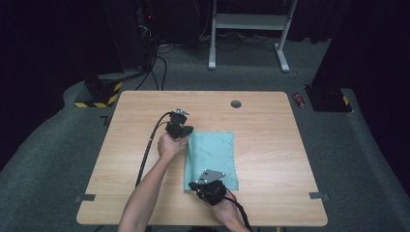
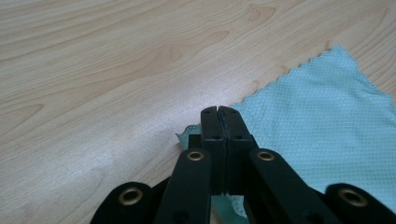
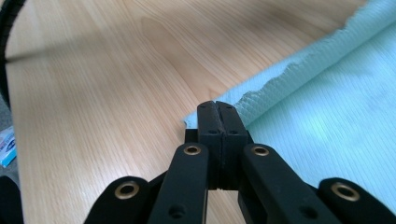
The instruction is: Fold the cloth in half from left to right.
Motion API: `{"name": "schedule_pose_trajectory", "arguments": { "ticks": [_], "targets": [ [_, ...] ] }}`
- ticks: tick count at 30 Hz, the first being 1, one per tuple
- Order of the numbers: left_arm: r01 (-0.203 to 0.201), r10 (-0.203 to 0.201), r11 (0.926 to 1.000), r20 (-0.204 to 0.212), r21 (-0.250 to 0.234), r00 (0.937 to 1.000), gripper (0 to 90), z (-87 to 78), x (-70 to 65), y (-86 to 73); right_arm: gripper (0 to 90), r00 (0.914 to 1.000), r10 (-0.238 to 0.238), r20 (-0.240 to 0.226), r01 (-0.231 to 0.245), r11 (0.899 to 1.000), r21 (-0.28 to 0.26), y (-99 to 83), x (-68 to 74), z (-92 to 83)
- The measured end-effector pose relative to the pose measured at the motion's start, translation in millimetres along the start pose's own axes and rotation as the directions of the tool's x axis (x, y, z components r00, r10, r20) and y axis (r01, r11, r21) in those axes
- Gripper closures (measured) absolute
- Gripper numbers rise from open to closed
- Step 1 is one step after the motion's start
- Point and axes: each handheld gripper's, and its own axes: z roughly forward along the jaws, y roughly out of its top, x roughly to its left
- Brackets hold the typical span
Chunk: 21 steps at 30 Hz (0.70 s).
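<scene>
A teal cloth (image 1: 212, 154) lies flat in the middle of the wooden table (image 1: 140, 116). My left gripper (image 1: 186, 131) sits at the cloth's far left corner. In the left gripper view its jaws (image 2: 218, 109) are pressed together, with the cloth's (image 2: 322, 107) corner peeking out beneath them. My right gripper (image 1: 196, 186) is at the near left corner. Its jaws (image 3: 217, 105) are shut over that corner, and the cloth's (image 3: 327, 116) edge curls up beside them.
A round cable hole (image 1: 236, 104) sits near the table's far edge. Grey tape marks (image 1: 85, 197) (image 1: 319, 195) flag the near corners. The left gripper's black cable (image 1: 147, 150) runs across the table's left half. On the floor beyond lie a red can (image 1: 300, 100) and a white desk frame (image 1: 249, 21).
</scene>
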Motion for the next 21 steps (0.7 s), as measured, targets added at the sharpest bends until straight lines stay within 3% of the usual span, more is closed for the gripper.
{"name": "schedule_pose_trajectory", "arguments": {
  "ticks": [14,21],
  "targets": [
    [-0.016,0.016,0.9999,0.024,-0.003,0.9996,89.7,16.3,-18.9,6.2,90.0,0.9966,0.054,0.062,-0.053,0.998,-0.015,-25.2,-15.4,-24.7],
    [-0.058,0.057,0.9983,0.038,0.011,0.9976,89.7,25.9,-35.4,16.6,90.0,0.9917,0.094,0.087,-0.091,0.995,-0.033,-38.0,-23.8,-38.3]
  ]
}}
